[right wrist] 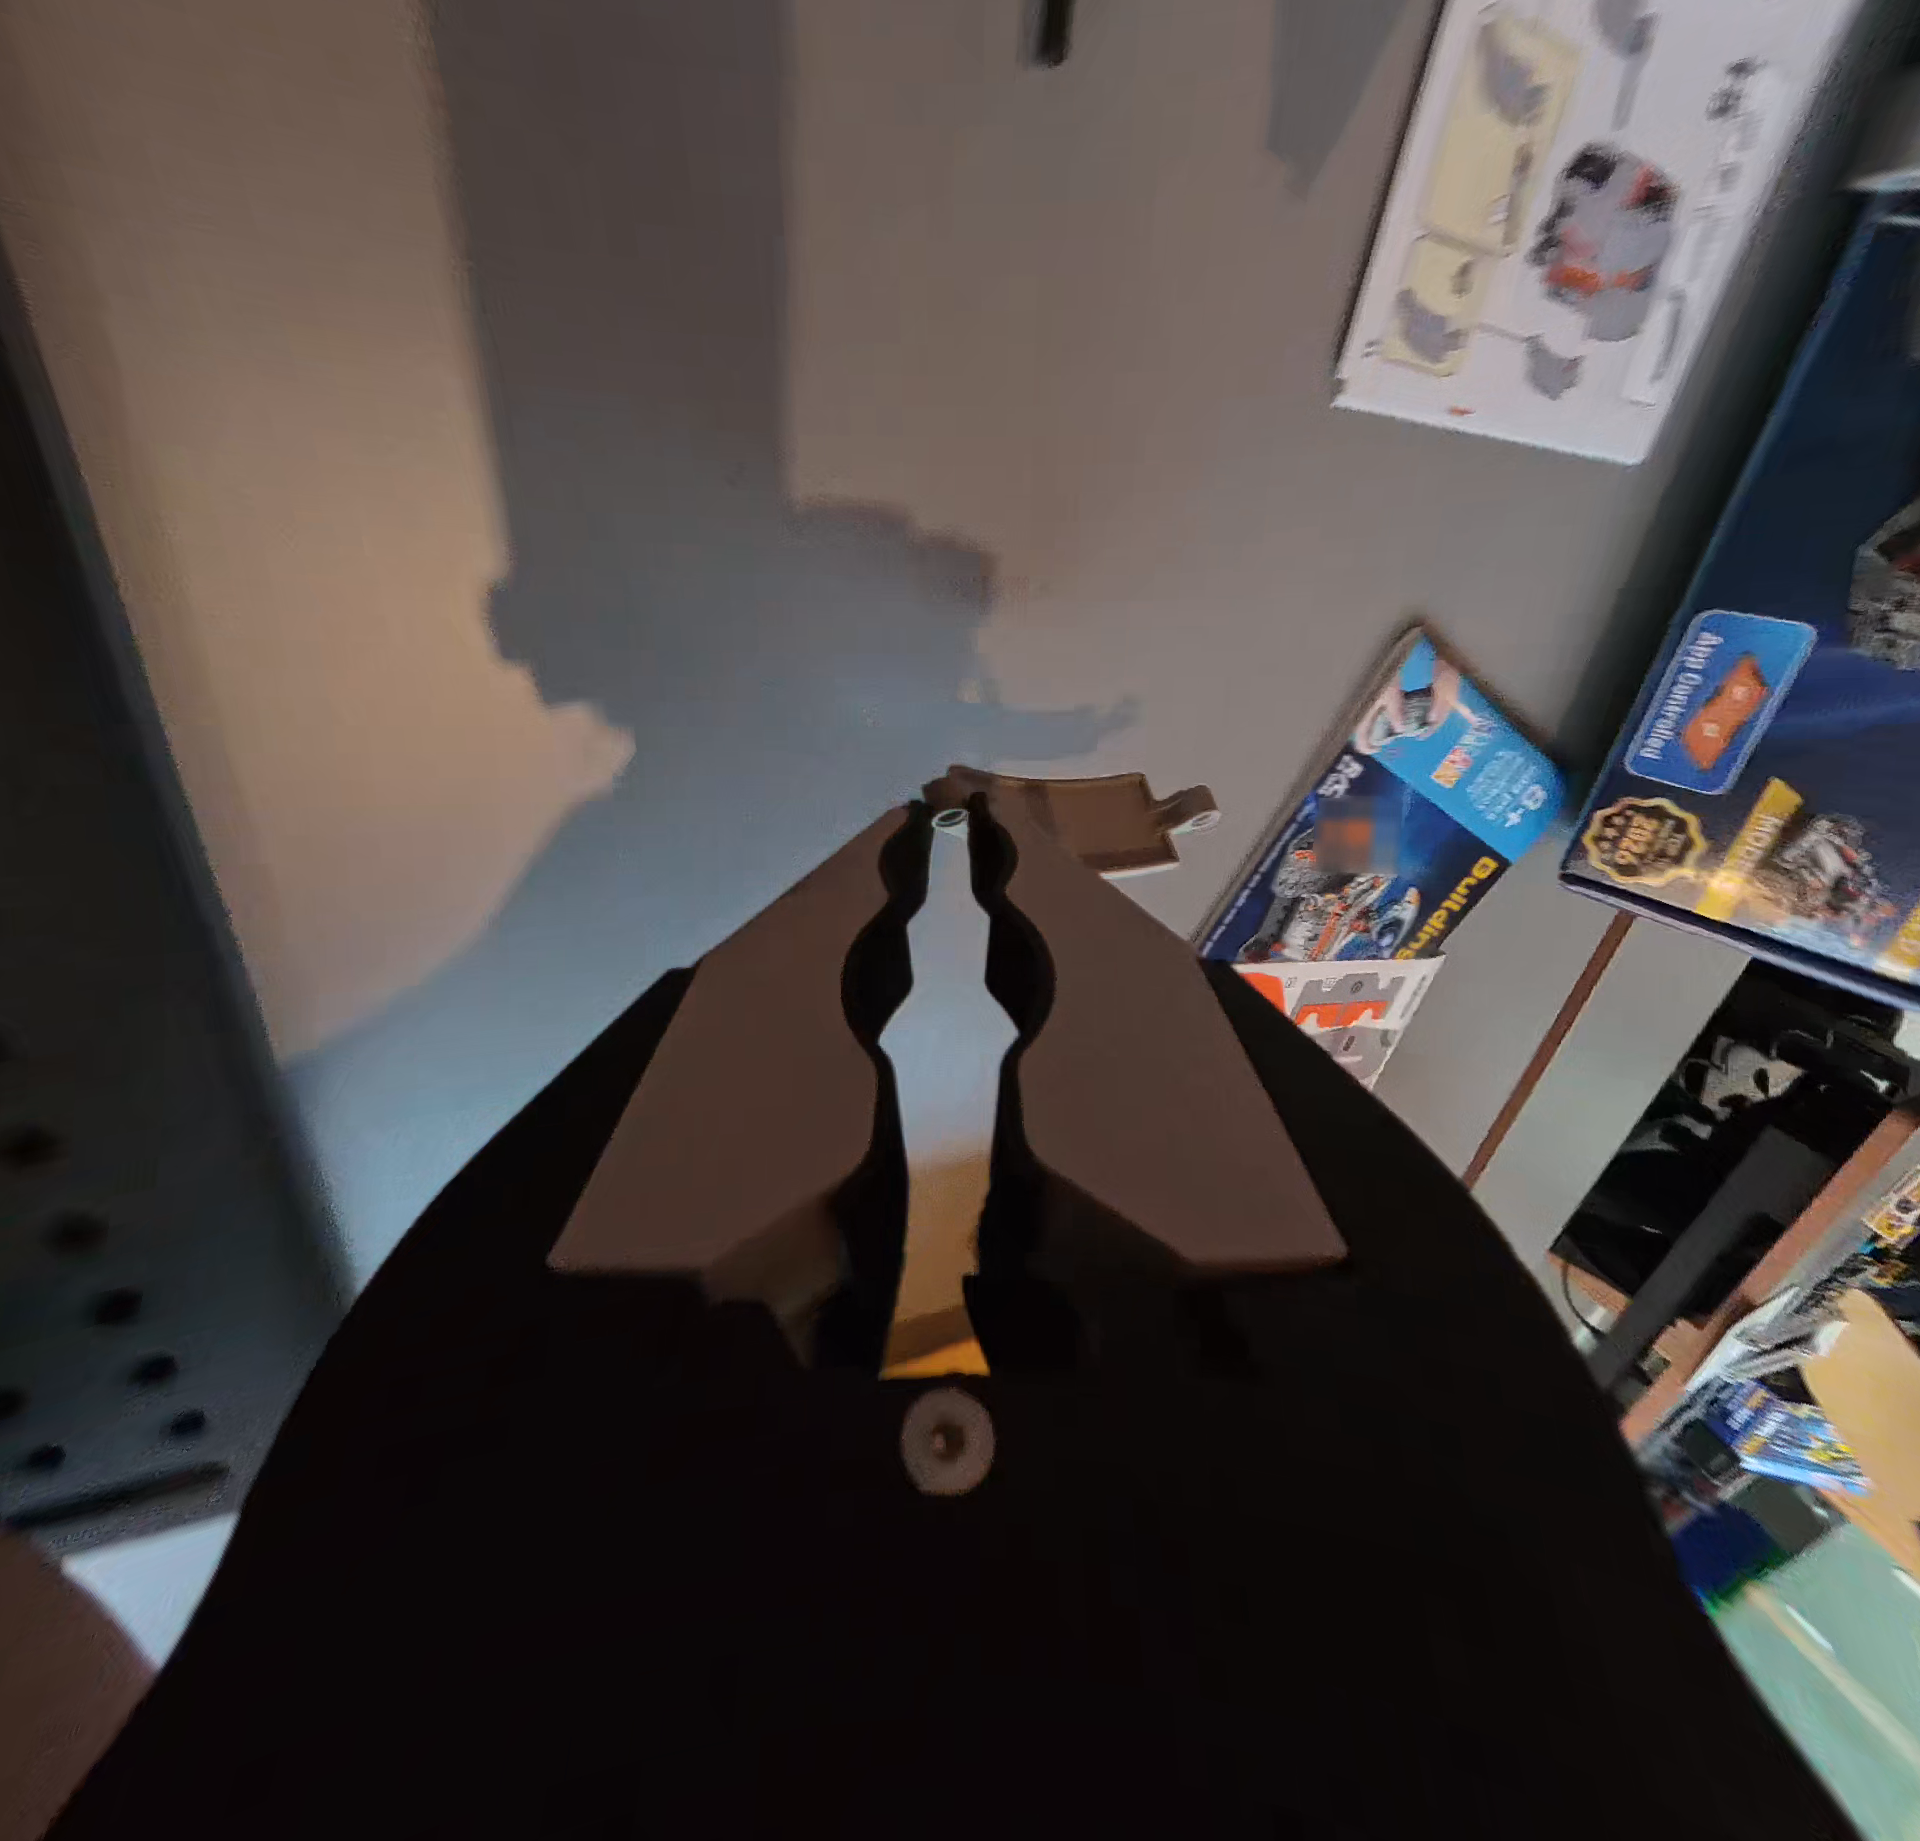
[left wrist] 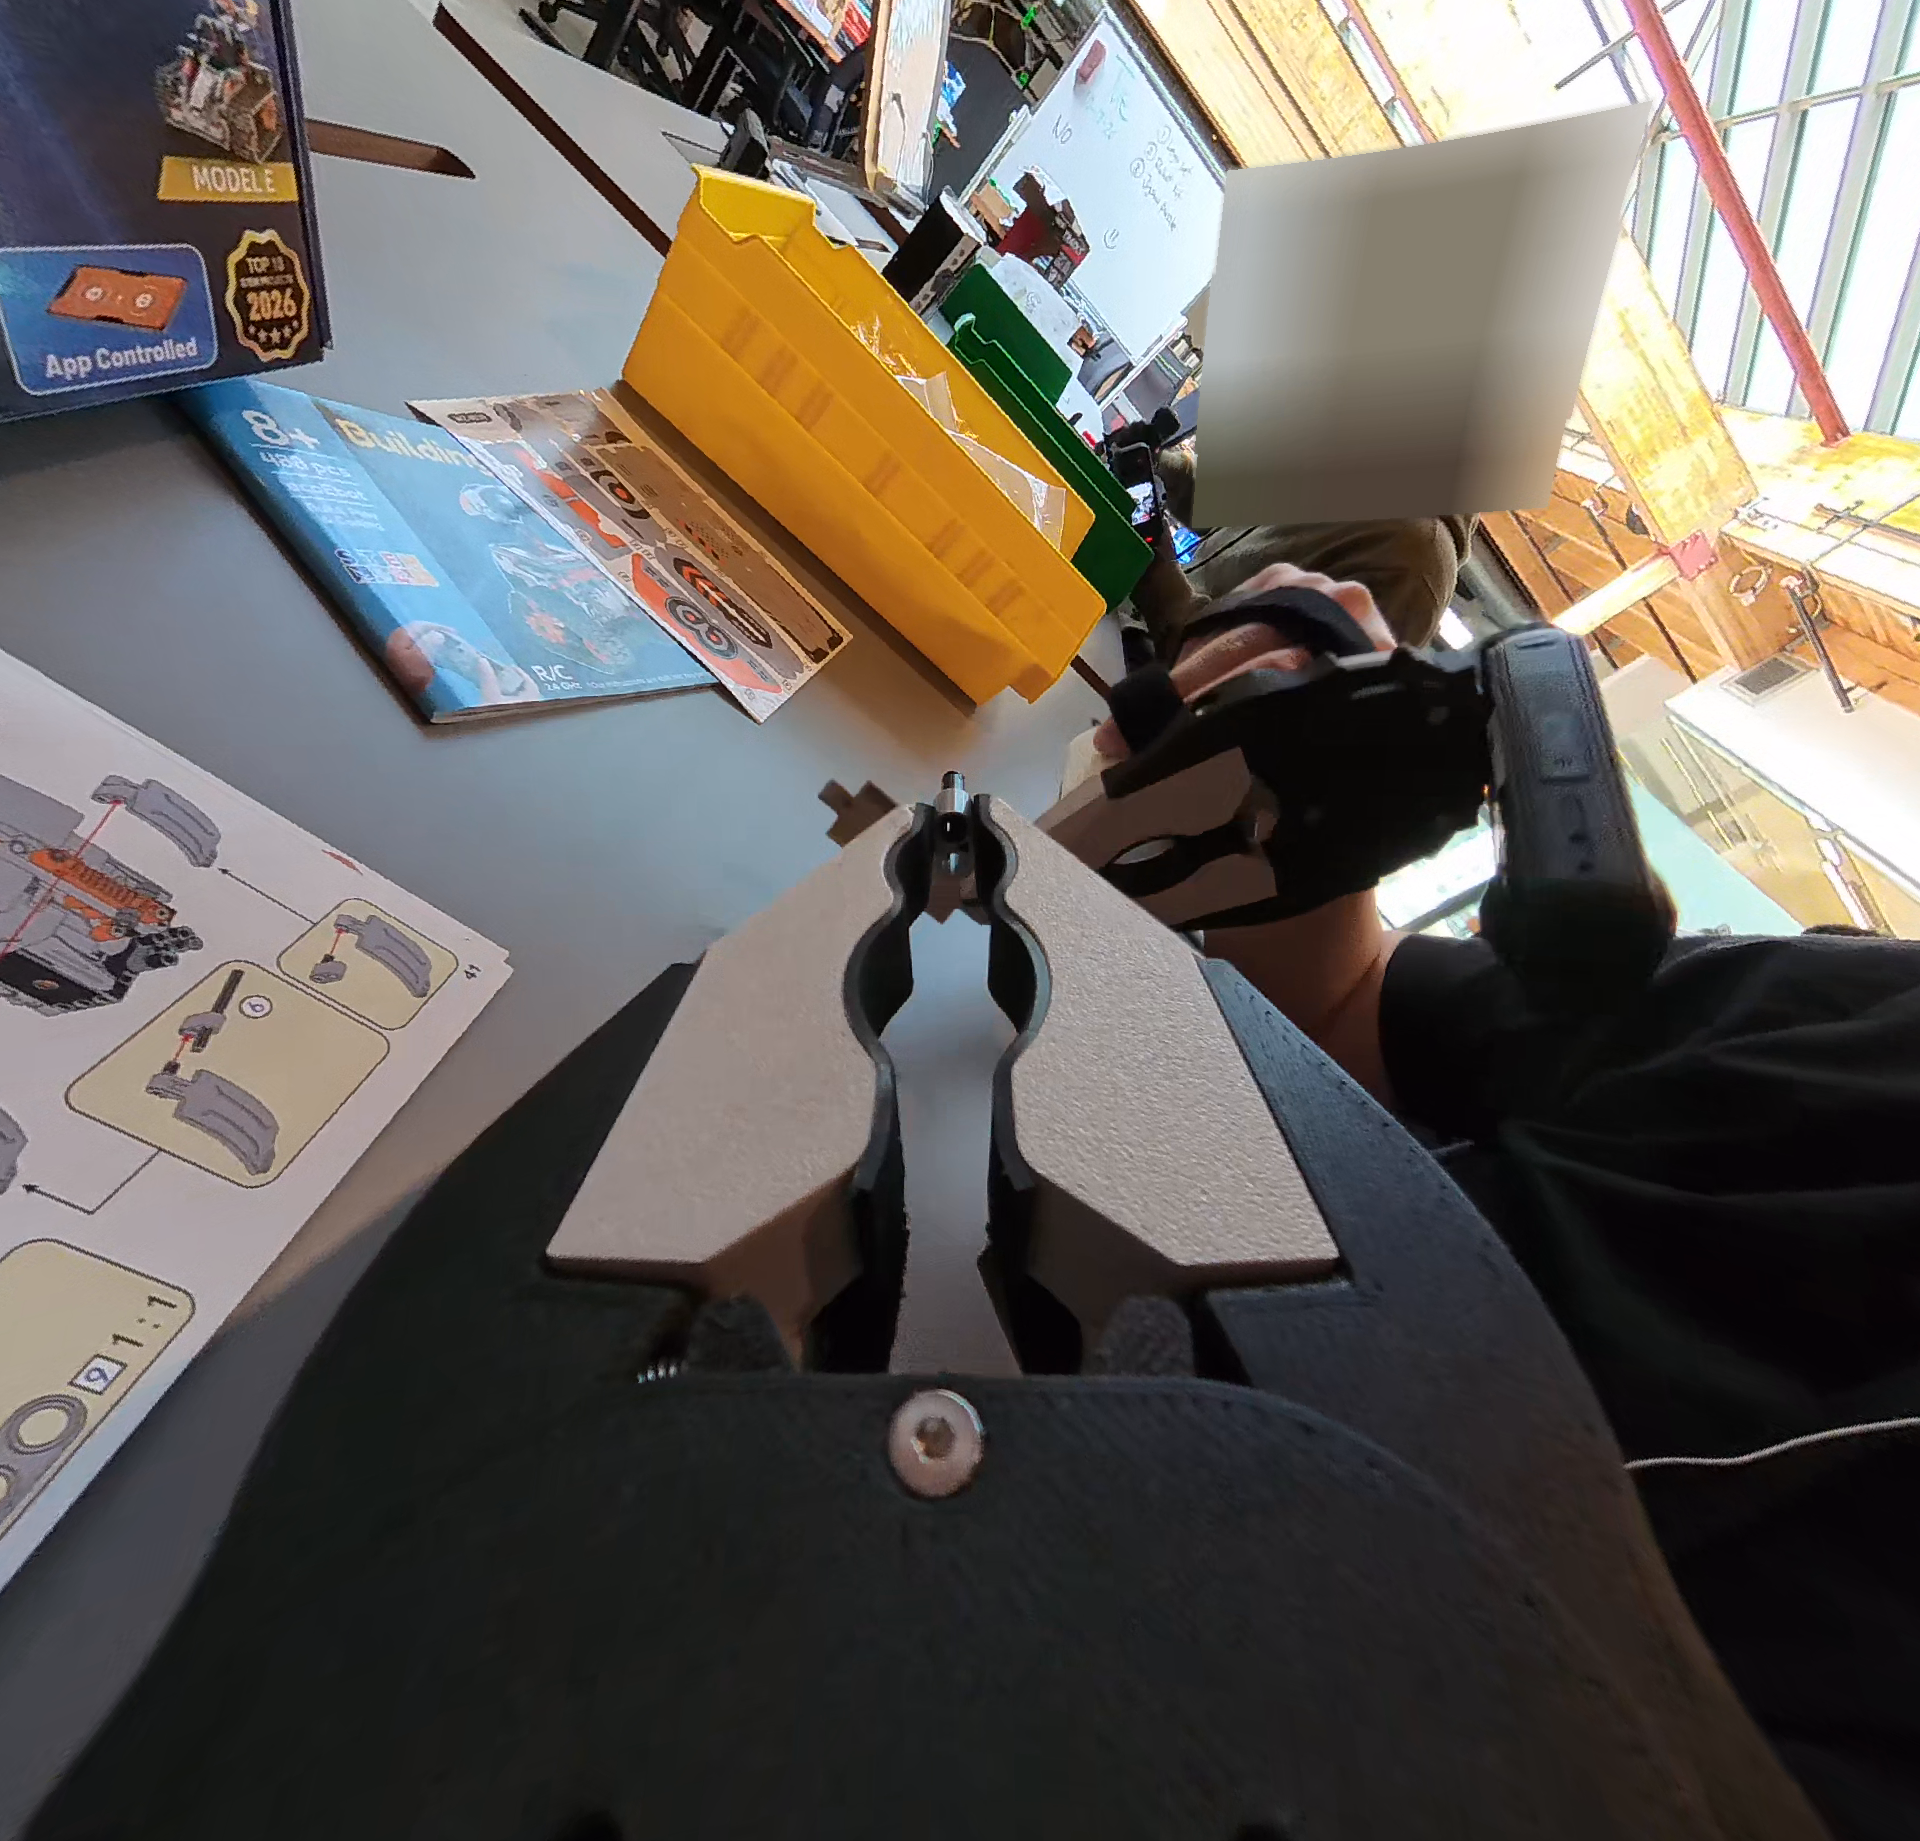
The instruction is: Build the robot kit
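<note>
Pinching a small metal pin (left wrist: 950, 823) between the tips of the left gripper (left wrist: 952, 835), held just above the grey table (left wrist: 582, 815). Gripping a curved grey building piece (right wrist: 1081, 823) by its end loop in the closed tips of the right gripper (right wrist: 951, 817), also just off the table. Meeting tip to tip, right gripper (left wrist: 1174, 856) just beside the pin. Lying at the left, an open instruction sheet (left wrist: 208, 1022); farther back, a blue booklet (left wrist: 416, 544), a sticker sheet (left wrist: 665, 544), a yellow bin (left wrist: 831, 420), a green bin (left wrist: 1029, 378) and a dark blue box (left wrist: 145, 150).
</note>
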Motion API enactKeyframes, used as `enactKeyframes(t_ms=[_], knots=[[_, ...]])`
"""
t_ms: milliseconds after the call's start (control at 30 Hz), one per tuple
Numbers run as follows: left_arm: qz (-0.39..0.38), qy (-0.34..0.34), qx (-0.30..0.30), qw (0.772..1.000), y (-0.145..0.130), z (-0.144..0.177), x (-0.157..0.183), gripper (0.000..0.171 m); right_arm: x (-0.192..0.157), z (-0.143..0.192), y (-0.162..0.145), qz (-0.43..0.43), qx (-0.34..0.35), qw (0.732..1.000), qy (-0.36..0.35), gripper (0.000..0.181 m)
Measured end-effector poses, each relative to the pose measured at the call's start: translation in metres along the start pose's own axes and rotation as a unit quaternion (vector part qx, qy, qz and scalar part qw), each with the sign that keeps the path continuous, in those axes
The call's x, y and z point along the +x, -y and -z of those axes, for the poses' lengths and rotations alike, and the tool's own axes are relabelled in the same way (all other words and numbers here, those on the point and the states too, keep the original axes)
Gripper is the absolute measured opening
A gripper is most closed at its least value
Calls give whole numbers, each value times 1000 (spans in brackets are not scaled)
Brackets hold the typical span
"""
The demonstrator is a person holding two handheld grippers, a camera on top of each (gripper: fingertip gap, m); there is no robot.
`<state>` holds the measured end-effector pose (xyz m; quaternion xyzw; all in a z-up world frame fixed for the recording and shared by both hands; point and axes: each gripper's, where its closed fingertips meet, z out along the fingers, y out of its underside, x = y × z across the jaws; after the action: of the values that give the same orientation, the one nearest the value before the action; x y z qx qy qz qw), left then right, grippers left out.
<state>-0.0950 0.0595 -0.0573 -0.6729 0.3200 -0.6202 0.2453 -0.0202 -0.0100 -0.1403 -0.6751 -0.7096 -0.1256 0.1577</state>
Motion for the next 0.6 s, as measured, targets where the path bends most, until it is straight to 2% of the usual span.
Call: enactKeyframes(t_ms=[100, 233, 367, 600], knots=[[1, 2, 1, 1000, 1, 1, -1, 4, -9, -5, -12, 37, -87, 995, 26, 6], [4, 1, 3, 1000, 1, 3, -3, 4, -29, -2, -13, 73, -170, 981, 51, 6], [4, -1, 3, 1000, 2, 4, -1, 4, -41, -2, -4, 116, -185, 974, 62, 6], [14, -3, 9, 1000, 4, 7, -5, 4, -44, -11, -6, 101, -223, 966, 80, 6]])
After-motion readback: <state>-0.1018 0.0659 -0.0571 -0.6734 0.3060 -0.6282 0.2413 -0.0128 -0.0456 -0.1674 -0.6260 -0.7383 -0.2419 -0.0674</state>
